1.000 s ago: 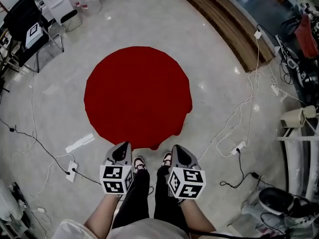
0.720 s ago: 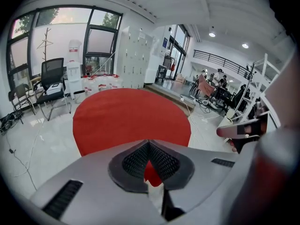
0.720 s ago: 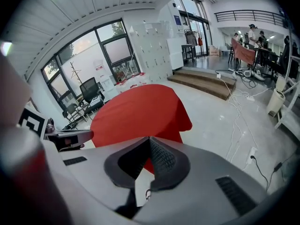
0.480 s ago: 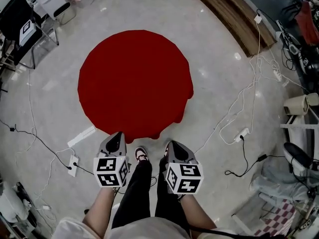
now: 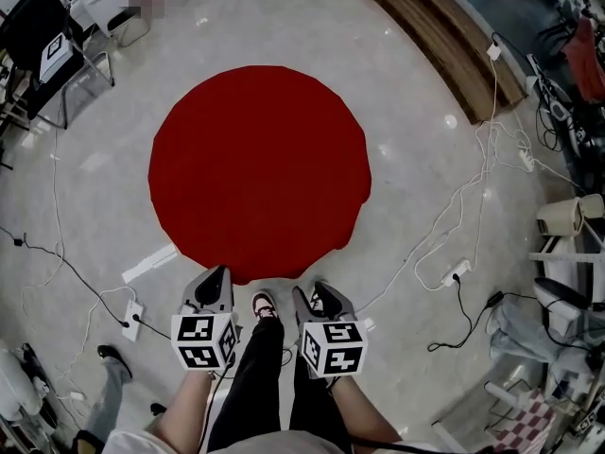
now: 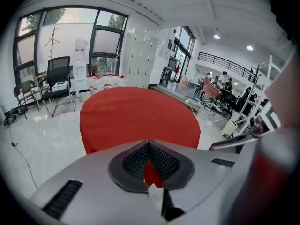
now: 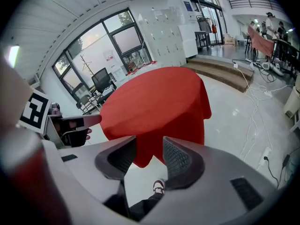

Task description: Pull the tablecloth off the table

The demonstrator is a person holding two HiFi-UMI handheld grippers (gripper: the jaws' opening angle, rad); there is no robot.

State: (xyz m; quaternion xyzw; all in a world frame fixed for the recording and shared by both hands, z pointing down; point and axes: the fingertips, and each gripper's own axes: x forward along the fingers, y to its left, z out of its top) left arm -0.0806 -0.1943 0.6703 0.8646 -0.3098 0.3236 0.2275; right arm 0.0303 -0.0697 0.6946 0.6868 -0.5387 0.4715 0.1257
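The right gripper (image 7: 149, 157), closed a second ago, is opening, empty, likely to take the red tablecloth (image 5: 260, 168) hanging just ahead of it; the left gripper (image 6: 149, 146) remains closed on nothing.

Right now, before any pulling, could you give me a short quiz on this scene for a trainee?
1. True or false: the red tablecloth is already pulled off.
2. In the head view, the black chair shows at: A) upper left; B) lower right; C) on the cloth.
3. Which gripper has its jaws together?
Key: 1 false, it covers the table. 2 A. 3 The left gripper; the right gripper has its jaws opening, with nothing between them.
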